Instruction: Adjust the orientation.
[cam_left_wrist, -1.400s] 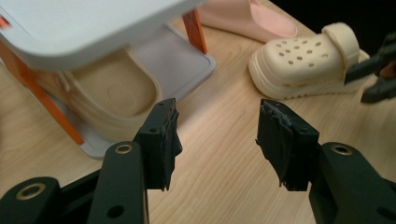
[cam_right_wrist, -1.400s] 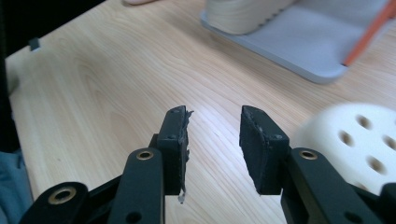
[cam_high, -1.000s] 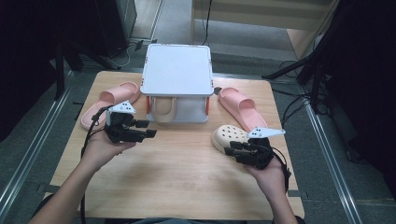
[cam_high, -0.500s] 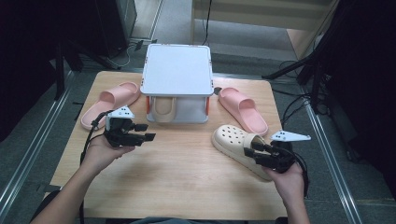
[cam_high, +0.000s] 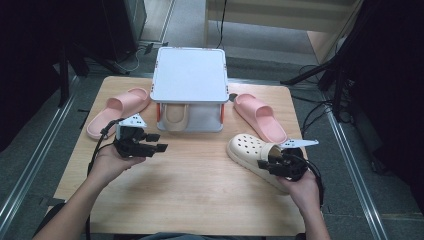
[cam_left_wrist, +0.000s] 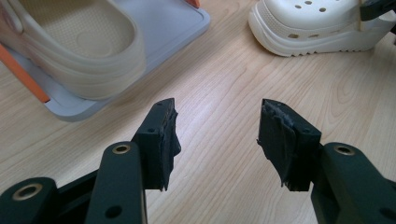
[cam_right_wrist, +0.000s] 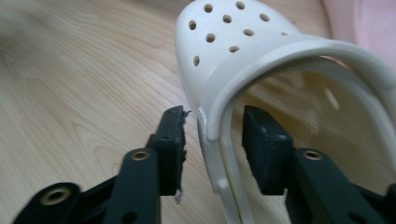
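- Cream foam clog (cam_high: 255, 156) lies on the wooden table (cam_high: 200, 200) at its right side, near the pink slide (cam_high: 260, 116).
- Risk: the thin side wall may flex and slip out if lifted; grip looks shallow.
- Right gripper (cam_right_wrist: 212, 140) straddles the clog's wall, jaws narrowly parted; firm contact cannot be confirmed.
- Left gripper (cam_left_wrist: 217, 140) is spread wide, empty, over bare wood.

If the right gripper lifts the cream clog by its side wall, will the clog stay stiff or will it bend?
The cream clog looks like thick moulded foam, so probably light. The right gripper straddles one thin side wall, which may flex when pinched. Held at the heel end, its toe would likely sag or swing.
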